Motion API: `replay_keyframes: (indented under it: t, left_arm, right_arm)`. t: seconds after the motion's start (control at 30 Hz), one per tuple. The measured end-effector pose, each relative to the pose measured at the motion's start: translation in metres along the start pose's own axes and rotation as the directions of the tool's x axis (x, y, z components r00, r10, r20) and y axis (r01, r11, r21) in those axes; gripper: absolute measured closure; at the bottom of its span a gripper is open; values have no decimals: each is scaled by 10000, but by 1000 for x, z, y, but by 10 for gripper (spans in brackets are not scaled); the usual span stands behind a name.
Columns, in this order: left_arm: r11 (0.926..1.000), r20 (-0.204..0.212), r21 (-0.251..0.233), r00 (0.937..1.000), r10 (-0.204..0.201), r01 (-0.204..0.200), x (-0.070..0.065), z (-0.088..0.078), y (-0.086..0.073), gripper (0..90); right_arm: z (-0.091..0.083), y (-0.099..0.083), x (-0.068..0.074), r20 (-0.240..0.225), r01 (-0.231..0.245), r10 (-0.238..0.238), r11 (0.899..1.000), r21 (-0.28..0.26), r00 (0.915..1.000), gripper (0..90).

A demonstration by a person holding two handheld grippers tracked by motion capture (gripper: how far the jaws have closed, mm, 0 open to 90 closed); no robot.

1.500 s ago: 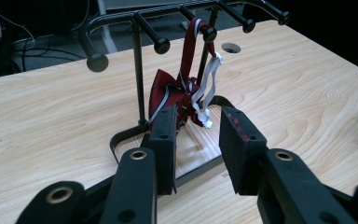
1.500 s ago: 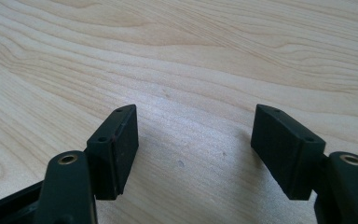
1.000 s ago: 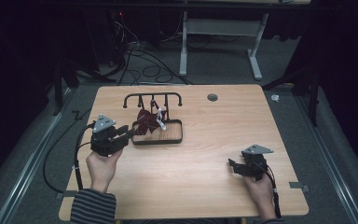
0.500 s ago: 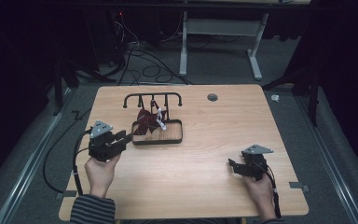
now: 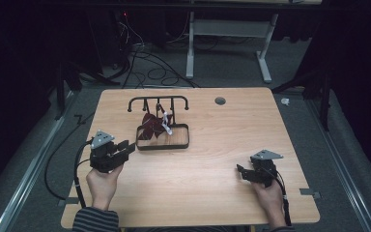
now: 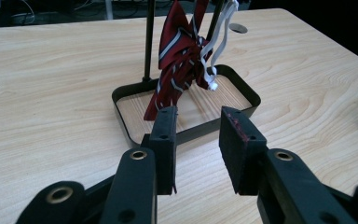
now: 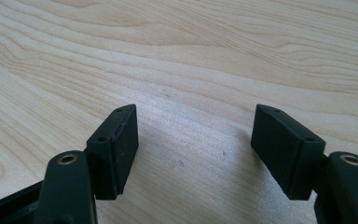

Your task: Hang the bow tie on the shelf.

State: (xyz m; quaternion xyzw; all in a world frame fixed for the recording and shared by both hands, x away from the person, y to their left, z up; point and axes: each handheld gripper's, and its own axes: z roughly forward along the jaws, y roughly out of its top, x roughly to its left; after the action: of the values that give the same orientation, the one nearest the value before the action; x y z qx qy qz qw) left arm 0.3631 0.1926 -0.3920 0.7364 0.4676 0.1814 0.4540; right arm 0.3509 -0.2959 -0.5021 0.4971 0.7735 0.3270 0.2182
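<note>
Left gripper [image 6: 198,144] jaws parted, empty (aimed at tray), near the black tray [image 6: 240,86] front rim, red striped bow tie [image 6: 177,51] hanging over it, right gripper [image 7: 196,149] wide apart, empty, over bare wooden table [image 5: 232,145] near its front right edge

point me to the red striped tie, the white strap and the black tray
red striped tie [image 6: 175,70], left gripper view, on the hanging striped fabric.
white strap [image 6: 216,44], left gripper view, on the dangling loop.
black tray [image 5: 163,147], high view, on its near rim.

Wooden table [image 5: 222,159], grey carpet floor [image 5: 222,72], tangled cables [image 5: 140,53], white desk frame [image 5: 229,46]
</note>
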Motion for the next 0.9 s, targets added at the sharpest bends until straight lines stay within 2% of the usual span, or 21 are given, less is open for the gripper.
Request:
replay_keyframes:
  t: [0.43,0.9]
  left_arm:
    - [9996,-24,107,9997,-246,247,1,-1,-17,672]
    - [9965,18,365,9971,-757,756,6,3,-43,666]
  right_arm:
    - [0,0,0,-8,2,-2,10000,-2,10000,333]
    - [0,0,0,3,13,-13,10000,10,10000,333]
